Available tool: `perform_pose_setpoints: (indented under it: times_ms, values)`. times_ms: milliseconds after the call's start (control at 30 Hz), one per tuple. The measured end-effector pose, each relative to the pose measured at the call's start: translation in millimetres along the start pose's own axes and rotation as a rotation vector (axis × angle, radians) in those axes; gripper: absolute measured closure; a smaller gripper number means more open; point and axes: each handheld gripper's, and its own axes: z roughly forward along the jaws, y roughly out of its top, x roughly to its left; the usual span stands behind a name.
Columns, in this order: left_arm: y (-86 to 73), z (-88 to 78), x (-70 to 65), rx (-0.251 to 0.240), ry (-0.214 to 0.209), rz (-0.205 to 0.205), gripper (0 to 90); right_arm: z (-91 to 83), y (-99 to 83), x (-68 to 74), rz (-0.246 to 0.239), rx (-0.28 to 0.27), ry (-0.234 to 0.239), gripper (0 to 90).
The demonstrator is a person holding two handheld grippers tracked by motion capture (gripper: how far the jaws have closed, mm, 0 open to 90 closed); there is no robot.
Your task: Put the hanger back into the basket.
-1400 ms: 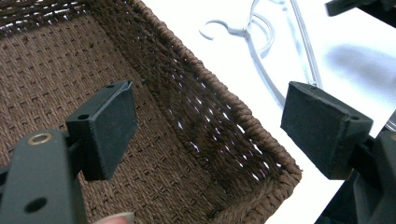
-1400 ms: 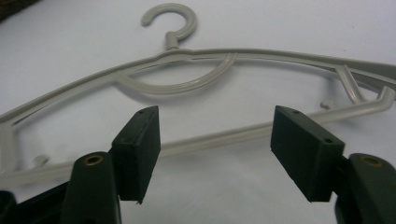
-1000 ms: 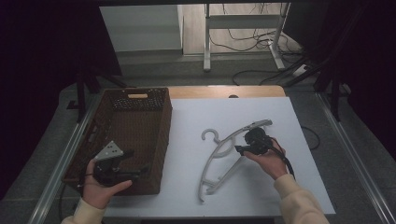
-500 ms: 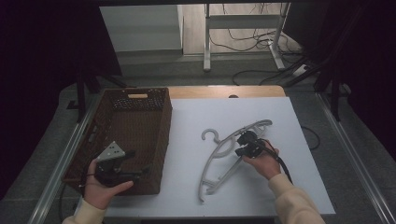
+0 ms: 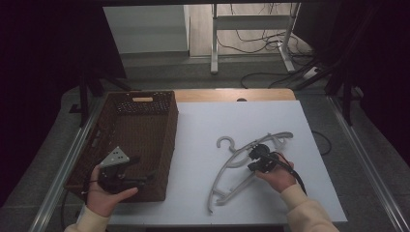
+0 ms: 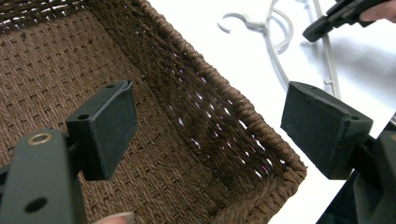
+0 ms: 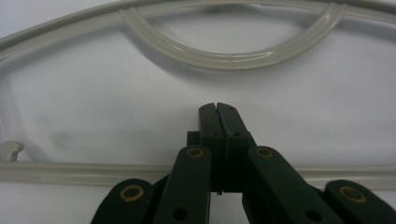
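Where the hanger lies slantwise on the table's right half, hook toward the basket: right tongs directly over its crossbar, pressed together, grip unclear; left tongs spread astride basket's near right corner, farther off.

The right gripper pinches the white hanger. The left gripper hangs over the brown basket.

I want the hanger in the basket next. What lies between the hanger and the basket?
Nothing visible: bare white tabletop separates the white plastic hanger from the brown wicker basket. Only the basket's near wall must be cleared.
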Motion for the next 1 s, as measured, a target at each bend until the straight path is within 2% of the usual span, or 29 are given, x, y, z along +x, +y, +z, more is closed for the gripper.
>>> perform_pose_setpoints:
  times_ms: [267,567,900,1000]
  values:
    - [0.9,0.5,-1.9,0.001,-0.005,0.005,18.5,-11.1,-24.9,-6.0,0.033,0.005,0.022,89.4]
    - [0.6,1.2,-1.6,0.003,-0.005,0.006,18.5,-11.6,-24.5,-5.8,0.028,0.006,0.017,89.3]
    - [1.6,0.5,-3.9,-0.004,-0.005,0.009,18.5,-22.7,-23.8,-11.0,0.060,-0.049,0.002,88.8]
    - [4.5,0.1,-9.0,-0.011,-0.012,0.016,18.5,-31.2,-24.2,-10.5,0.061,-0.089,-0.003,88.4]
